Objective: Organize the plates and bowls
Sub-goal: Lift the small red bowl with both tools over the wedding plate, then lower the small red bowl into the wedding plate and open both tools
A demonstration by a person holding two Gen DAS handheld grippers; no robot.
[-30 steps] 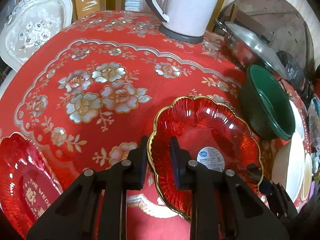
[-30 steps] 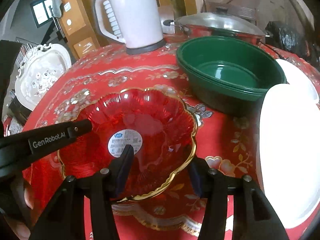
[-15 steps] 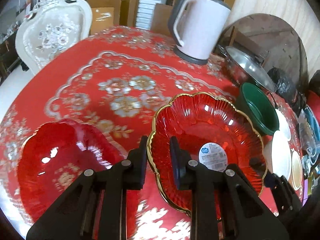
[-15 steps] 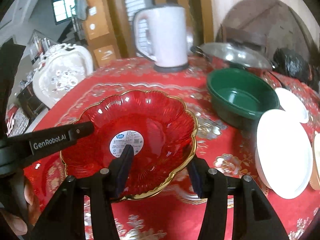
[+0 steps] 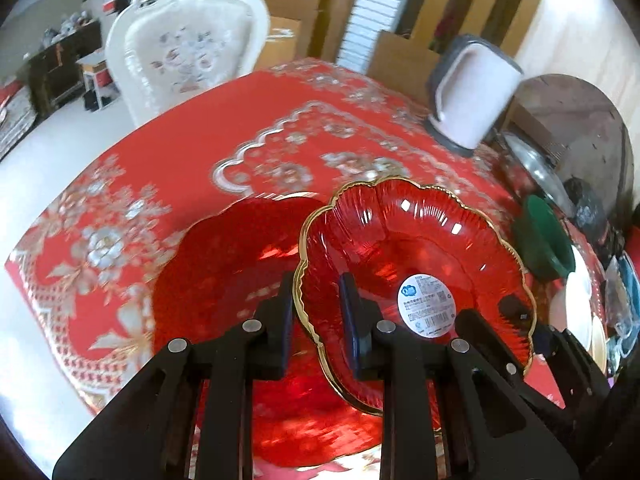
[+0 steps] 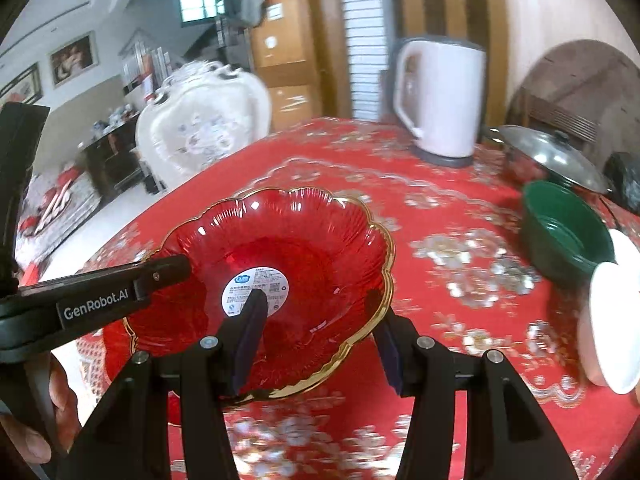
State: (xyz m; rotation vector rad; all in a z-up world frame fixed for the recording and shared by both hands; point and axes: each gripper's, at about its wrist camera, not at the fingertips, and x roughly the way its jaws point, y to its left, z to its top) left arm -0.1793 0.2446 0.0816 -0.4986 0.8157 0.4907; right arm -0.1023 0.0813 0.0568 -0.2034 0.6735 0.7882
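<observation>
**Two tools carry the bowl over its match**

Both tools, left tool [image 5: 316, 320] and right tool [image 6: 316, 344], clamp opposite rims of the scalloped, gold-edged red glass bowl [image 5: 416, 256]. It has travelled across the surface and now hangs above a second red glass dish [image 5: 224, 264], so stacking looks imminent; the green plastic bowl [image 6: 568, 236] waits behind.

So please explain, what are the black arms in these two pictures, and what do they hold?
No robot here: a person holds black two-finger tongs in each hand, with a camera on each. The left tongs pinch the rim of a red glass bowl with a scalloped gold edge. The right tongs, seen from their own camera, straddle the opposite rim of it. Another red dish lies under it on the red flowered tablecloth. Further back are a white electric kettle, a green plastic bowl and white plates.
</observation>
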